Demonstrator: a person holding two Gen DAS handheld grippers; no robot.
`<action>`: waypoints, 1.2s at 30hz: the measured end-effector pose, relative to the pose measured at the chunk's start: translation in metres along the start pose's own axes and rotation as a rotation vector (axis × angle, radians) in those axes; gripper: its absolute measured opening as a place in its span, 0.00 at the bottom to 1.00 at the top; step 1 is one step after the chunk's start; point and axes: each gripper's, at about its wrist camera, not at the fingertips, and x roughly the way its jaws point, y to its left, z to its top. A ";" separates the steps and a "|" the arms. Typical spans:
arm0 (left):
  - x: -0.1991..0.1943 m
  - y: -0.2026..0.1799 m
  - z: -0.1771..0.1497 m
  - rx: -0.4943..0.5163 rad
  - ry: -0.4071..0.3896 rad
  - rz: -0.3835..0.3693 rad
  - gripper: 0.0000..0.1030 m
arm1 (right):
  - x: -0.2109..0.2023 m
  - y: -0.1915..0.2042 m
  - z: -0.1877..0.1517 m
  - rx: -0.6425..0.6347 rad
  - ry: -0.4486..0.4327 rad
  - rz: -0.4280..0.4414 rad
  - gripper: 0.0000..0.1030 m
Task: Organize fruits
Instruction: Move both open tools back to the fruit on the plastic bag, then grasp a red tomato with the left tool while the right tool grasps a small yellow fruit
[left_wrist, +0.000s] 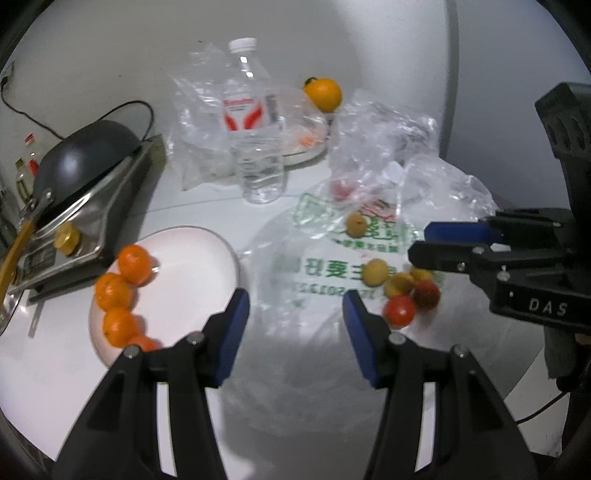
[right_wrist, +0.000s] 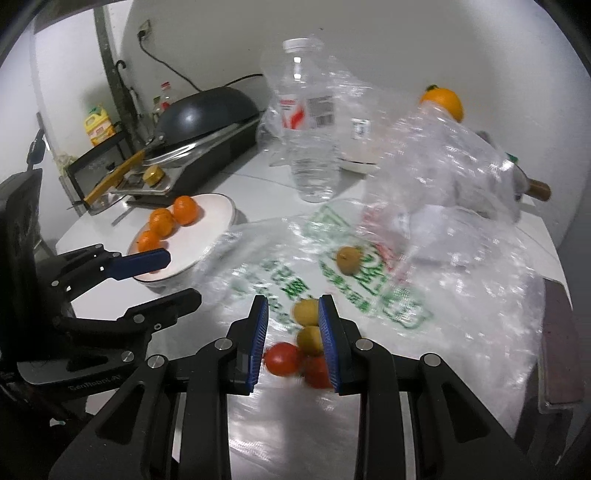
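Observation:
Several tangerines (left_wrist: 115, 291) lie on a white plate (left_wrist: 192, 258), which also shows in the right wrist view (right_wrist: 207, 221). Small yellow fruits (left_wrist: 375, 272) and a red tomato (left_wrist: 399, 311) sit clustered on a printed plastic bag (left_wrist: 314, 266). My left gripper (left_wrist: 295, 306) is open and empty above the bag, beside the plate. My right gripper (right_wrist: 293, 317) is open, its blue pads around the yellow fruits (right_wrist: 306, 325) and above the tomato (right_wrist: 282, 358). Another yellow fruit (right_wrist: 348, 260) lies farther back. A large orange (left_wrist: 323, 92) rests on a far plate.
A water bottle (left_wrist: 255, 122) stands mid-table among crumpled clear bags (left_wrist: 388, 147). A dark wok on a metal cooker (left_wrist: 85, 184) sits at the left. A wall runs behind, and bottles stand far left (right_wrist: 98, 127).

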 end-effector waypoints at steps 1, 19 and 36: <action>0.002 -0.003 0.001 0.002 0.004 -0.007 0.53 | -0.001 -0.004 -0.001 0.004 0.000 -0.004 0.29; 0.047 -0.050 0.005 0.024 0.126 -0.115 0.52 | 0.012 -0.052 -0.023 0.063 0.066 -0.012 0.29; 0.067 -0.061 0.000 0.054 0.173 -0.165 0.33 | 0.031 -0.050 -0.021 0.056 0.097 0.028 0.25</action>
